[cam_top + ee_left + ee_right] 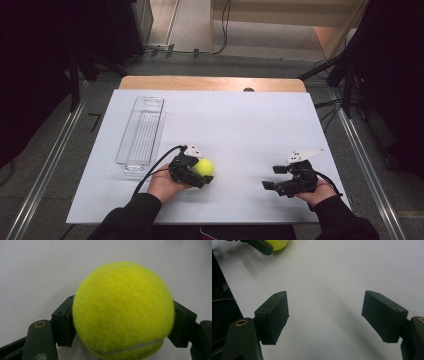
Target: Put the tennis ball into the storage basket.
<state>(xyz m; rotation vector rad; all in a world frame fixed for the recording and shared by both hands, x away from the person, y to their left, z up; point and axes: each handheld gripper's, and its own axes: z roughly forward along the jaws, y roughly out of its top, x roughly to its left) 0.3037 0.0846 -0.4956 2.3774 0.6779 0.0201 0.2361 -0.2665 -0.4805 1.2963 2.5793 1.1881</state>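
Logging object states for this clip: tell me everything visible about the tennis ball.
The tennis ball is bright yellow-green with a fuzzy felt surface and a pale curved seam low on its near side. It looks round and undented. It sits between the left tongs, both pads pressed to its sides, over the white table, right of the clear tray.

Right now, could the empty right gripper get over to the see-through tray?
Probably not easily: the right gripper is open and free, but the clear tray lies across the table, beyond the left gripper holding the tennis ball.
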